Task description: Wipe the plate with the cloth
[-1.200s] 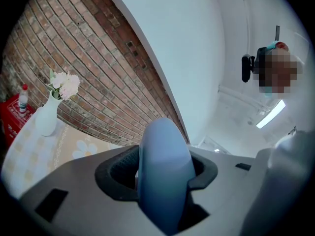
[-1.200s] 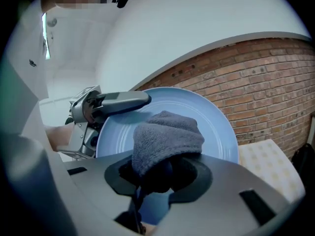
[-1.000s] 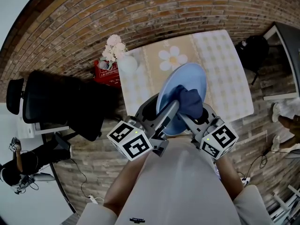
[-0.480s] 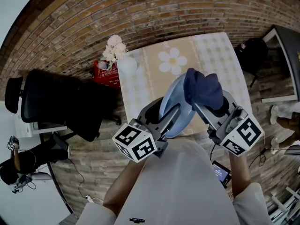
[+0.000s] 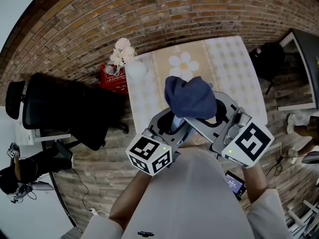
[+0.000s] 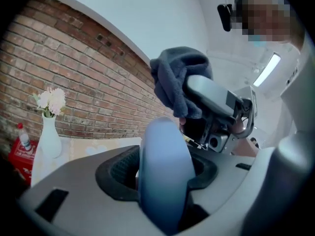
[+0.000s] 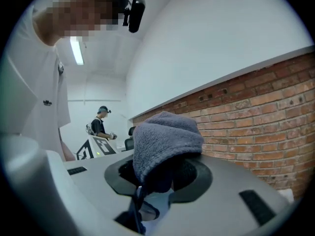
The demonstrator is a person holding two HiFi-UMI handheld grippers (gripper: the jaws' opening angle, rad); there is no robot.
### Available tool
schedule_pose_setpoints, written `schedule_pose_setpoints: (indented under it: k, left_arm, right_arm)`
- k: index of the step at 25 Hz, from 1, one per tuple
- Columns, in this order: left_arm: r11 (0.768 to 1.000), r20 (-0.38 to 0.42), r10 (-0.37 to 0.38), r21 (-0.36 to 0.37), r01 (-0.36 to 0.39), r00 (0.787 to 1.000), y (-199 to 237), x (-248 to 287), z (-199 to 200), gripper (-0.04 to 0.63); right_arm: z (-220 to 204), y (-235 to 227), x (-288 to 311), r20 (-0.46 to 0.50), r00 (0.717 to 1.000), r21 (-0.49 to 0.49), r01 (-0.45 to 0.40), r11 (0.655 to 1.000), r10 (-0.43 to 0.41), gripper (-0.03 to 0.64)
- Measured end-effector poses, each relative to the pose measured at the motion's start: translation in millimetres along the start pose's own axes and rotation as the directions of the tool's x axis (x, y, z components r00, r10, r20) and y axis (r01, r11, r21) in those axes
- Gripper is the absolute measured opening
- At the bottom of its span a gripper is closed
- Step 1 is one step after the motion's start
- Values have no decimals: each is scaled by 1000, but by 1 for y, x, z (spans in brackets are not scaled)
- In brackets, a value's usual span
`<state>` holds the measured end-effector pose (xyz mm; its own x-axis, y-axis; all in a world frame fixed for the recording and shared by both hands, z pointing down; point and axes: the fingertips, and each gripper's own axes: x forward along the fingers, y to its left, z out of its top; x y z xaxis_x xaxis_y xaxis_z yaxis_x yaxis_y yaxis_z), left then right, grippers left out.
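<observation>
A table (image 5: 239, 78) with a checked covering and a daisy print stands before a brick wall (image 6: 88, 77). At its far left corner a white vase (image 5: 136, 68) holds pale flowers (image 5: 122, 50), and a red crate (image 5: 110, 77) sits just beside it. A black office chair (image 5: 65, 111) stands farther left, and a black bag (image 5: 269, 54) lies to the table's right.

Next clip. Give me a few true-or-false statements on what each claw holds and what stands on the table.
1. The left claw is shut on the plate. True.
2. The cloth lies on the table. False: the right claw grips it, held up over the table.
3. The plate lies flat on the table. False: it stands edge-on between the left claw's jaws.
4. A white vase with flowers stands at the table's edge. True.
</observation>
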<state>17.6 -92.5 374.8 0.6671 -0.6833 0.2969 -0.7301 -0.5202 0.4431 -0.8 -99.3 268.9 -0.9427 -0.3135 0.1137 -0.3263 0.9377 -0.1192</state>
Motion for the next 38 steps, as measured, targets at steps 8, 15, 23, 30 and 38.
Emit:
schedule_pose_setpoints:
  k: [8,15,23,30,38]
  left_arm:
    - [997,-13,14,69,-13,1000,-9,-5,3,218]
    - [997,-33,12,82,-9,999,-11,-16,-1,218]
    - [998,-34,11,61,-9,999,-13,-30,-4,218]
    - [998,-45,8,62,-5,999,-11,-45,-6,218]
    - [999,-9,2,33,-2,1000,-5,-52,3,218]
  right_arm:
    - [-15,-14,4,-60,997,-61,47,997,-51,144]
    - [-27,-38,-3,-99,990,-52,96,994,-101,144]
    - [-43,-68,-12,-96,983,23,161,987,-158,144]
    - [-74,-94,-21,-148,968,85,216,973,-202,144]
    - [-100,-109,-31,-205,947,113,275,955,-249,144]
